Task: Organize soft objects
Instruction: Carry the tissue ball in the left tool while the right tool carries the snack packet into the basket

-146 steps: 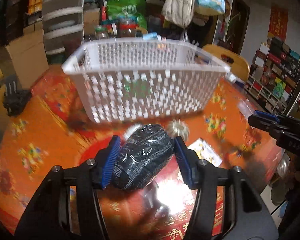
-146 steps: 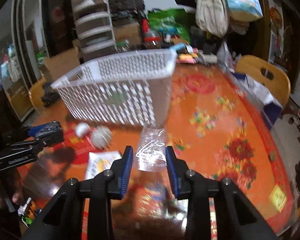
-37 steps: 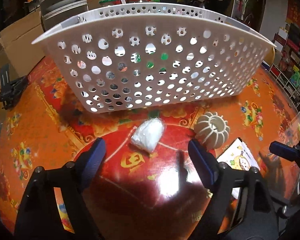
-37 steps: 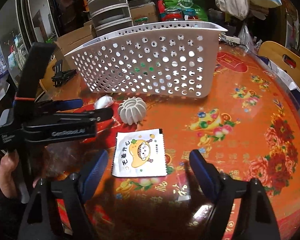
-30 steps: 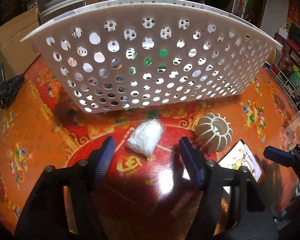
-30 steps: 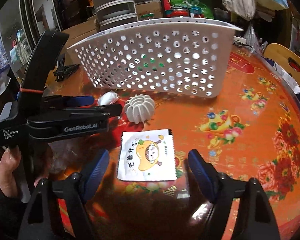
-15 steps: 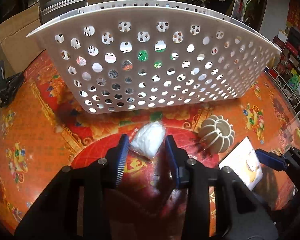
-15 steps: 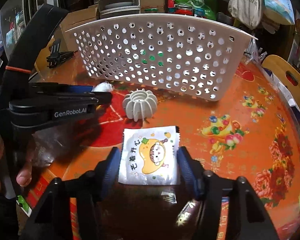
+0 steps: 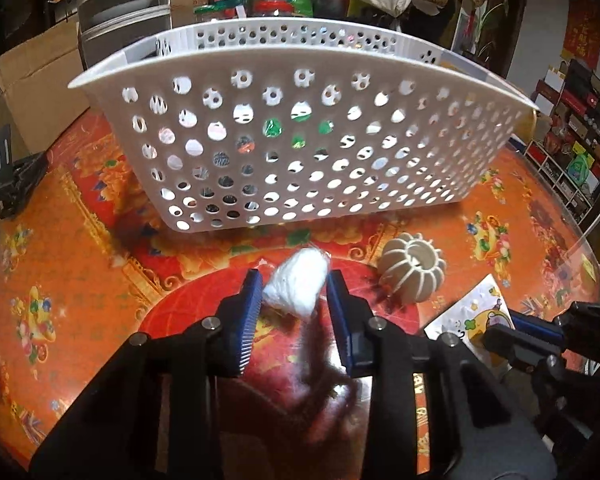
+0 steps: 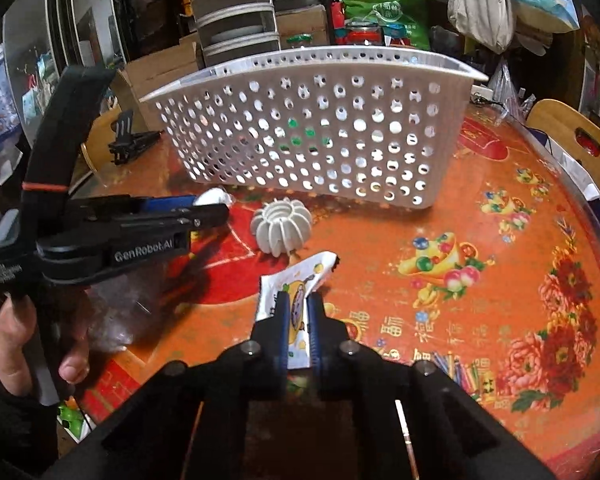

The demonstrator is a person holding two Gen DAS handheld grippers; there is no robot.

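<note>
A white perforated basket [image 9: 300,60] stands at the back of the orange table [image 9: 80,240], with several items inside it. In front of it my left gripper [image 9: 294,280] has a white soft bundle [image 9: 300,284] between its blue pads; the jaws are closing and the pads press its sides. My right gripper [image 10: 298,300] is shut on a cartoon-printed snack packet [image 10: 304,272], which is creased and raised at its far end. A white ribbed ball [image 10: 282,232] lies between the two. The right wrist view shows the left gripper [image 10: 216,208] from the side.
A black clip stand [image 9: 12,184] sits at the table's left edge. A clear plastic bag [image 10: 116,316] lies under the hand [image 10: 12,340] that holds the left gripper. A wooden chair [image 10: 576,136] stands at the right, with boxes and drawers behind the basket.
Both grippers have closed from wide open. The left closed around the white bundle after nudging forward. The right pinched the packet, which has crumpled and lifted.
</note>
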